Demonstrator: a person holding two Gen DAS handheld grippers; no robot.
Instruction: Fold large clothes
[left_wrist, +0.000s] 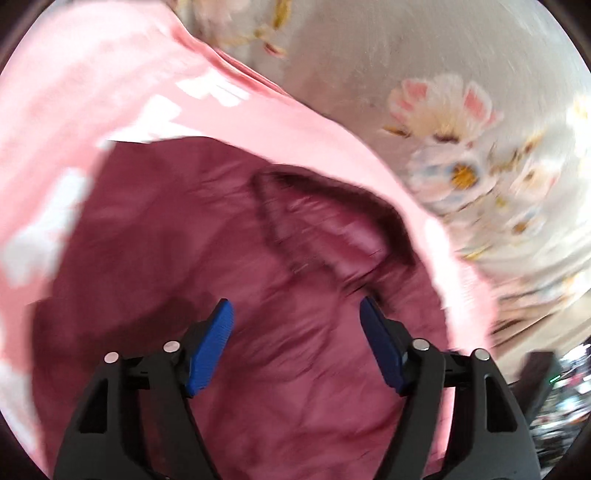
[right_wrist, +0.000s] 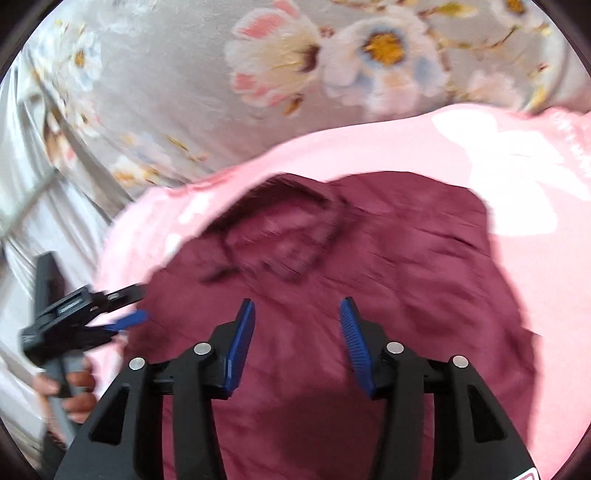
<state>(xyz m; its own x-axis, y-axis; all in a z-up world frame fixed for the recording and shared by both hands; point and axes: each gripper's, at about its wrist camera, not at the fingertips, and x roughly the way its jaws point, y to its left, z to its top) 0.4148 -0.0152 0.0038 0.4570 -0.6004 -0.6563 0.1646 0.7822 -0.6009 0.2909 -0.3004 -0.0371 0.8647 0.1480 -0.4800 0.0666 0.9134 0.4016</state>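
Maroon collared shirt (left_wrist: 229, 266) on pink white-printed cloth (left_wrist: 122, 81), over a grey floral bedsheet (left_wrist: 388, 44).
Left gripper (left_wrist: 295, 321) and right gripper (right_wrist: 297, 325) hover above the shirt, blue fingers (right_wrist: 240, 347) spread apart, holding nothing; the white print is too blurred to read.

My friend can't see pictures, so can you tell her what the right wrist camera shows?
A dark red shirt with a collar lies on a pink cloth, over a flowered bedsheet. The right gripper hangs open above the shirt, holding nothing. At the left edge, a hand holds the left gripper.
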